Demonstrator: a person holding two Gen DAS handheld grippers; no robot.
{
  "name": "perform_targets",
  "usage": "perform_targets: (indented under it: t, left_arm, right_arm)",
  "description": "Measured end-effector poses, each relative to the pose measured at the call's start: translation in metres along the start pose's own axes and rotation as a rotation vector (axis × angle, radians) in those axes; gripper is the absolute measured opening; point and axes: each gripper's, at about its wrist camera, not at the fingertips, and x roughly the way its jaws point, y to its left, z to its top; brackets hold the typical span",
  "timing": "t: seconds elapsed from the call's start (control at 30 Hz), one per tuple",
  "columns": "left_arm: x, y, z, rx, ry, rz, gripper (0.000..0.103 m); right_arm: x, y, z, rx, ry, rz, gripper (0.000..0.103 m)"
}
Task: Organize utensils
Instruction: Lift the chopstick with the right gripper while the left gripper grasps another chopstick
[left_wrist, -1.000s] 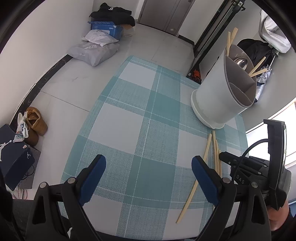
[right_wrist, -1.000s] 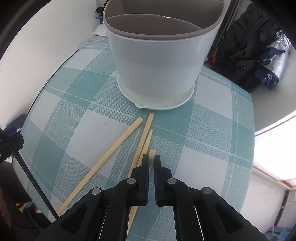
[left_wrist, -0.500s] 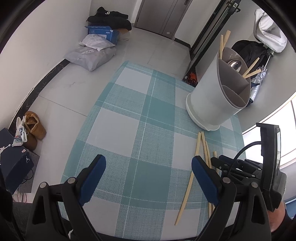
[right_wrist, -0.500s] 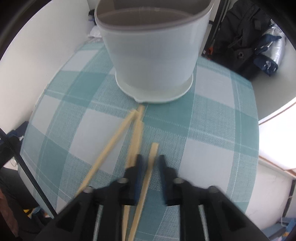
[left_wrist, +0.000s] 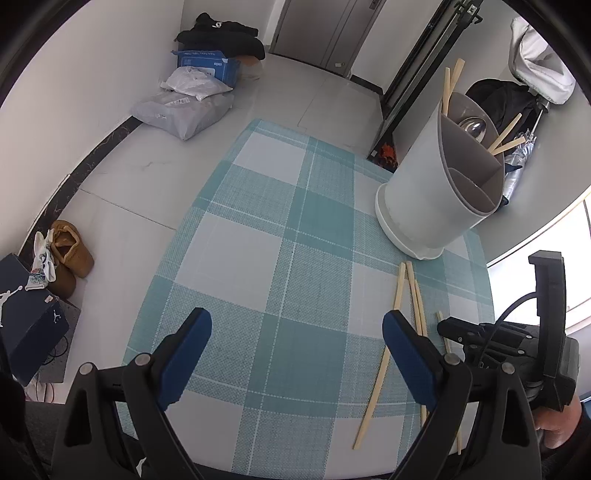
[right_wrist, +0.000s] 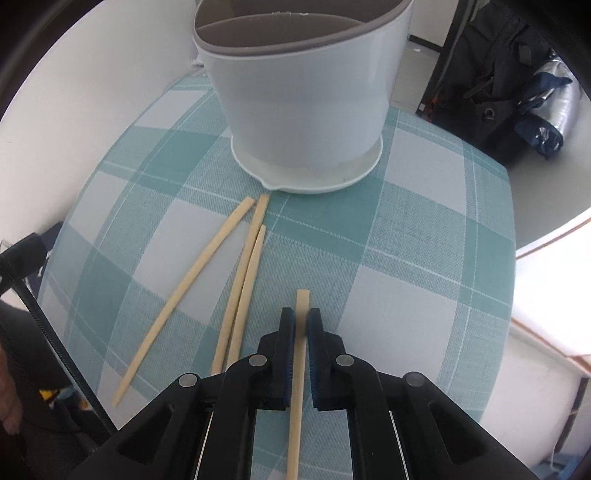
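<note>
Right wrist: right hand-held gripper (right_wrist: 301, 325) pads flanking chopstick (right_wrist: 298, 373) on tablecloth (right_wrist: 406, 258)

The right gripper (right_wrist: 301, 325) has opened, slid sideways and now pinches the lone chopstick (right_wrist: 300, 354). A second ago its jaws were pressed together with nothing between them.

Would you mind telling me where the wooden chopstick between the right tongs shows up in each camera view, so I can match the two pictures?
Left wrist view: the pale wooden chopstick is at lower right, mostly hidden behind the black right tongs.
Right wrist view: it runs up the bottom centre, between the blue pads, tip just past them.
Shared landmark: the white utensil holder with grey divided insert, standing on the teal checked mat.
</note>
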Motion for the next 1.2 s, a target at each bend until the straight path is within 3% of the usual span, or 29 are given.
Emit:
perform_targets:
  t: [0.17, 0.33, 0.43, 0.53, 0.73, 0.97, 1.2]
  left_arm:
    - [-0.009, 0.001, 0.000, 0.029, -0.105, 0.068, 0.092]
    - [0.000, -0.005, 0.002, 0.049, -0.079, 0.008, 0.092]
    - [0.004, -0.017, 0.002, 0.112, -0.084, 0.021, 0.092]
    - [0.012, -0.030, 0.003, 0.165, -0.051, 0.024, 0.092]
    - [0.032, -0.059, 0.000, 0.305, 0.042, -0.026, 0.092]
    - [0.060, -0.064, 0.010, 0.251, 0.176, 0.005, 0.092]
    - [0.080, -0.090, 0.014, 0.386, 0.222, 0.057, 0.089]
  right_arm:
    - [0.003, 0.005, 0.009, -0.041, 0.000, -0.013, 0.010]
    - [0.007, 0.004, 0.018, -0.047, -0.014, 0.024, 0.006]
    - [0.003, -0.009, 0.021, 0.032, -0.051, 0.078, 0.006]
    - [-0.015, -0.039, 0.017, 0.162, -0.144, 0.136, 0.006]
    - [-0.042, -0.109, -0.006, 0.447, -0.332, 0.371, 0.006]
    - [-0.061, -0.148, -0.037, 0.540, -0.411, 0.473, 0.006]
    - [-0.058, -0.162, -0.048, 0.658, -0.420, 0.628, 0.006]
